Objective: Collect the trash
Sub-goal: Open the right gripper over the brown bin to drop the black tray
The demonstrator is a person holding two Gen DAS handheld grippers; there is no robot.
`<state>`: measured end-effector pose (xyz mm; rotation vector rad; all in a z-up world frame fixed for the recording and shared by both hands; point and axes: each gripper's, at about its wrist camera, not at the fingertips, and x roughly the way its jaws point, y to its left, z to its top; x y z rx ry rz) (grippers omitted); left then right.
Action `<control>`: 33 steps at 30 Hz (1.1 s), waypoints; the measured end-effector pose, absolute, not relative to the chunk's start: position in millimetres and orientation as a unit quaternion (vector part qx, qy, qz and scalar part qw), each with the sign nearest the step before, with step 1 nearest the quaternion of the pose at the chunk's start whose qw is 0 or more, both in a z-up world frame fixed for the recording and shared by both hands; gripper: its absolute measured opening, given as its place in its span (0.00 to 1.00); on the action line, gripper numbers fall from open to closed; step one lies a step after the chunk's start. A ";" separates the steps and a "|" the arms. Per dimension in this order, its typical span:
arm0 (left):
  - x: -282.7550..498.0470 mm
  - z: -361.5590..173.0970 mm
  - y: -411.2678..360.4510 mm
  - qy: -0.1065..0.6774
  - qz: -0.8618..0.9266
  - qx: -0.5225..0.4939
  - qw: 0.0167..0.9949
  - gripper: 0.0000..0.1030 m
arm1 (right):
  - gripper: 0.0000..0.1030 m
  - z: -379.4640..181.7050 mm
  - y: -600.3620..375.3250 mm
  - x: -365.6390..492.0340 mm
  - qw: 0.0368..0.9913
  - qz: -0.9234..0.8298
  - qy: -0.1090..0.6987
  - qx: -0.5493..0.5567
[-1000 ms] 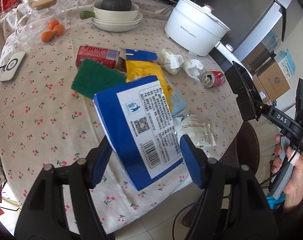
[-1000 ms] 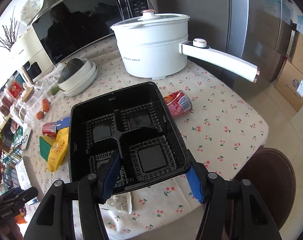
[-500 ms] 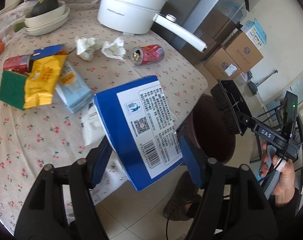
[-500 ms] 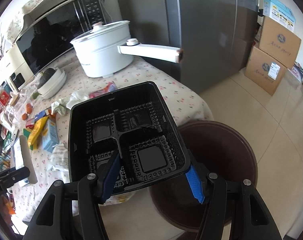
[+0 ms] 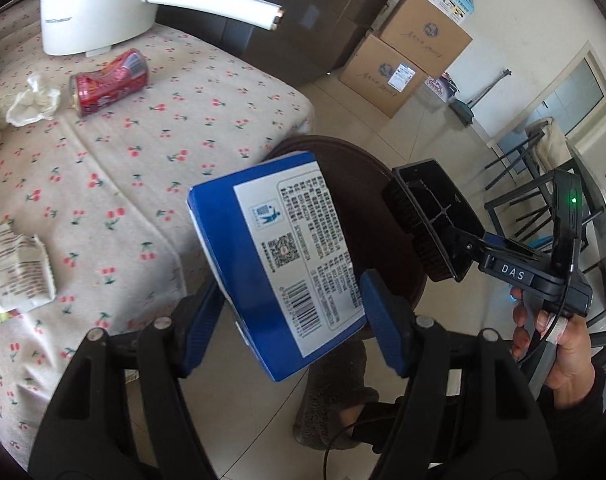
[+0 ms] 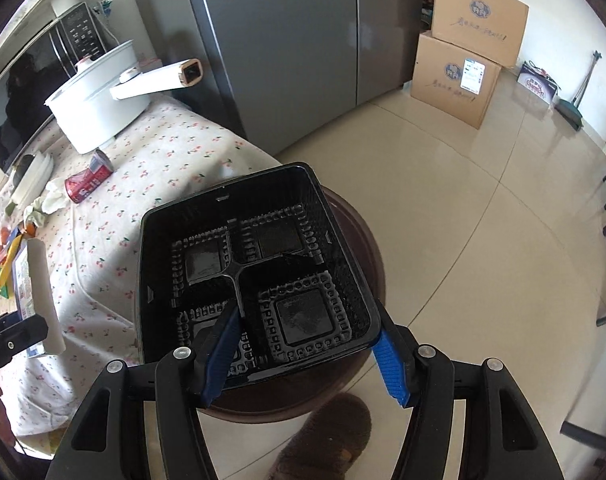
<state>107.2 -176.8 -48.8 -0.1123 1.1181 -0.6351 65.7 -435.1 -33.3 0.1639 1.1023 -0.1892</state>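
The left gripper (image 5: 293, 316) is grasping a blue carton (image 5: 279, 256), and the right gripper (image 6: 307, 354) is clenching a black tray (image 6: 255, 268), both hanging over the brown bin (image 6: 367, 248) beside the worktop (image 5: 143, 128).

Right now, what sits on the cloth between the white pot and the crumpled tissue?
A crushed red can lying on its side, between the white pot and the crumpled tissue. Left wrist view shows it best; right wrist view confirms.

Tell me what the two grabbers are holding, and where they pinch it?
The left gripper pinches a blue box by its two long sides. The right gripper pinches a black tray at its near corner, one finger inside, one outside.
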 end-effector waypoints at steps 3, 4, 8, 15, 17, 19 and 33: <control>110.4 -58.1 -196.4 0.523 -0.303 -0.041 0.796 0.68 | 0.62 -39.9 -453.1 60.9 0.839 -0.097 0.529 0.083; 111.0 -60.7 -201.2 0.523 -0.304 -0.039 0.796 0.68 | 0.62 -41.4 -458.1 59.3 0.838 -0.100 0.530 0.086; 117.0 -68.9 -208.0 0.509 -0.305 -0.035 0.804 0.72 | 0.62 -44.6 -474.3 56.7 0.834 -0.104 0.533 0.101; 116.2 -66.3 -195.6 0.491 -0.254 0.011 0.834 0.99 | 0.62 -45.1 -474.6 61.5 0.833 -0.101 0.534 0.102; 116.4 -65.8 -186.2 0.497 -0.244 0.005 0.832 1.00 | 0.62 -45.0 -471.3 63.0 0.834 -0.098 0.534 0.099; 116.5 -65.4 -177.5 0.500 -0.235 0.000 0.834 1.00 | 0.62 -44.9 -468.0 64.3 0.834 -0.097 0.534 0.096; 108.5 -50.7 -125.3 0.499 -0.198 0.008 0.844 1.00 | 0.85 -45.9 -443.0 80.7 0.834 -0.093 0.537 0.086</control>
